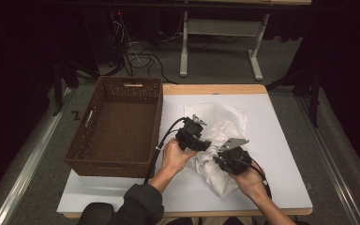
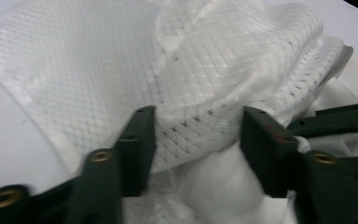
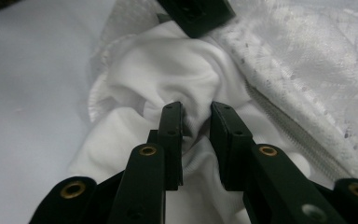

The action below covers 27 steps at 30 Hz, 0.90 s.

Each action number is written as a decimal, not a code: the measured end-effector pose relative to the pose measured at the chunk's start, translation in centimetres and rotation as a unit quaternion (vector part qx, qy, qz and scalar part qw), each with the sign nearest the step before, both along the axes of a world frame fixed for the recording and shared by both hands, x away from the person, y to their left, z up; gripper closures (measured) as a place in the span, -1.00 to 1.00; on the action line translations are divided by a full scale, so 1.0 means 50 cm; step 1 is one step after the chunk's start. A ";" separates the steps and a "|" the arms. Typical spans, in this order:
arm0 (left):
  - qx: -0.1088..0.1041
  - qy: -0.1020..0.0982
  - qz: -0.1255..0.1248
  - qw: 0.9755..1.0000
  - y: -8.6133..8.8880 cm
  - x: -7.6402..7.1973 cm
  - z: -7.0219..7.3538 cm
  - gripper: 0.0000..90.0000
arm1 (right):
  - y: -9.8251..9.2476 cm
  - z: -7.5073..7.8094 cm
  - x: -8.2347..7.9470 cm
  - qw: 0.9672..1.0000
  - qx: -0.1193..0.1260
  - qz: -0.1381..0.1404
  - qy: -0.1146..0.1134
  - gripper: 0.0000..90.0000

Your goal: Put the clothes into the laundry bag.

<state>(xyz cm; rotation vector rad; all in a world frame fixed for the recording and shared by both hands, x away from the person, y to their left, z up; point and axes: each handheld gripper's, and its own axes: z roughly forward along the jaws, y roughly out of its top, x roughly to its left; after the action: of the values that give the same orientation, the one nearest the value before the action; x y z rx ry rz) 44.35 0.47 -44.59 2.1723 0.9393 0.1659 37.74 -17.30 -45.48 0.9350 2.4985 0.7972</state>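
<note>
High view: a white mesh garment [image 1: 215, 136] is lying crumpled on the white table [image 1: 281, 154], right of a brown wicker basket [image 1: 117, 126]. The left gripper [image 2: 198, 135] is standing released, a mesh fold spanning its jaws. The right gripper [image 3: 196, 128] is pinching a bunch of the smooth white cloth.

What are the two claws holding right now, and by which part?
The right claw pinches a bunched fold of the white garment. The left claw straddles a mesh fold with its jaws apart; whether it grips cannot be told.
</note>
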 end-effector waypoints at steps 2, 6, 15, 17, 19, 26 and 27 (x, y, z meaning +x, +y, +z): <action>0.002 -0.006 -0.010 1.000 -0.003 -0.001 0.003 0.75 | -0.001 0.005 -0.008 1.000 0.007 0.006 -0.004 0.68; 0.017 -0.015 -0.021 1.000 -0.007 -0.013 0.013 0.99 | 0.005 0.008 -0.023 1.000 0.014 0.019 -0.001 0.67; 0.014 -0.011 -0.051 0.999 0.007 -0.046 0.035 1.00 | 0.031 -0.008 -0.002 1.000 0.009 0.004 -0.004 0.86; 0.005 -0.005 -0.053 0.999 0.014 -0.052 0.035 1.00 | 0.029 -0.006 0.009 1.000 0.022 -0.014 -0.012 0.92; 0.003 -0.001 -0.055 0.998 0.019 -0.055 0.035 1.00 | 0.030 -0.003 0.017 0.999 0.021 -0.027 -0.024 0.94; 0.001 0.005 -0.069 0.998 0.021 -0.069 0.040 1.00 | 0.037 -0.015 0.052 0.996 -0.013 -0.063 -0.067 0.95; -0.002 0.007 -0.066 0.998 0.021 -0.066 0.039 1.00 | 0.037 -0.017 0.054 0.995 -0.010 -0.066 -0.068 0.94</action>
<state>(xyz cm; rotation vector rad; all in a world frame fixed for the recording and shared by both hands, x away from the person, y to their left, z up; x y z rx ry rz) 41.03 1.54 -42.66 2.2265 0.8005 0.0853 40.44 -15.44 -46.30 0.9922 2.2983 0.7654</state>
